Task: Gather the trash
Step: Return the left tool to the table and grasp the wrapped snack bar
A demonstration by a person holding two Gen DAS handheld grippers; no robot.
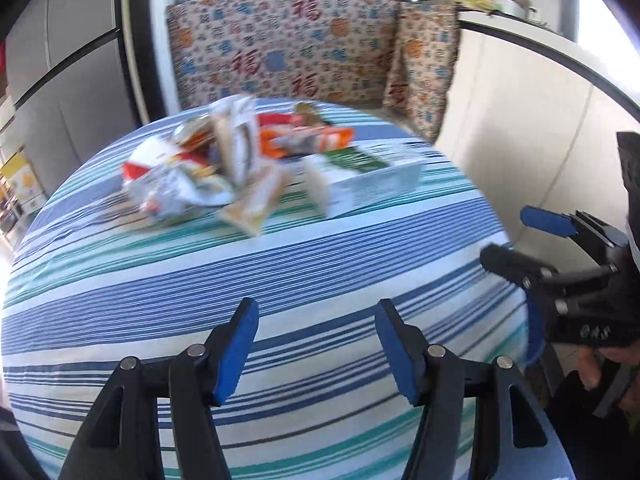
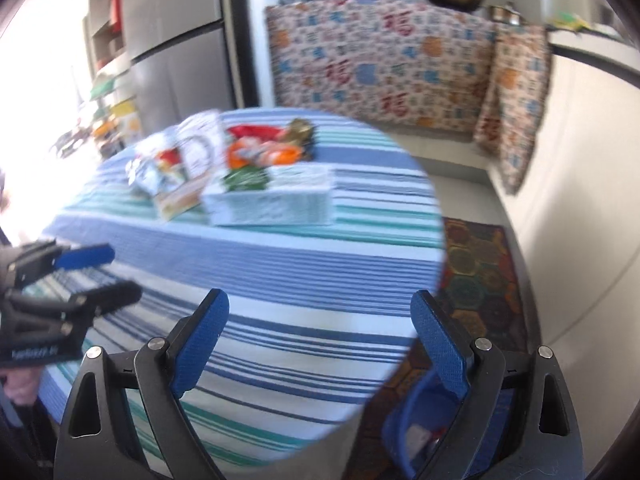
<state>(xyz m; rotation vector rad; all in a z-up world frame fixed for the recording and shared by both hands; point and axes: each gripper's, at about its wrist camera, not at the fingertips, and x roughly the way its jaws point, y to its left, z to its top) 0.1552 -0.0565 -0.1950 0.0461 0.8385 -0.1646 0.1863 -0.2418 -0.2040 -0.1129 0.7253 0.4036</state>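
A pile of wrappers (image 1: 188, 176) lies at the far side of the striped round table (image 1: 280, 280), touching a white box (image 1: 372, 180) to its right. Nothing stands between. The left gripper (image 1: 316, 344) hovers released and empty; the right gripper (image 2: 320, 344) gapes wide, empty, over a blue bin (image 2: 416, 432) on the floor.

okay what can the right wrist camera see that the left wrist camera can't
Only the right wrist view shows the patterned floor rug beside the table and a blue bin below its edge. Only the left wrist view shows the right gripper, open and empty. Both show the striped tablecloth, the white box and the pile of wrappers at the far side.
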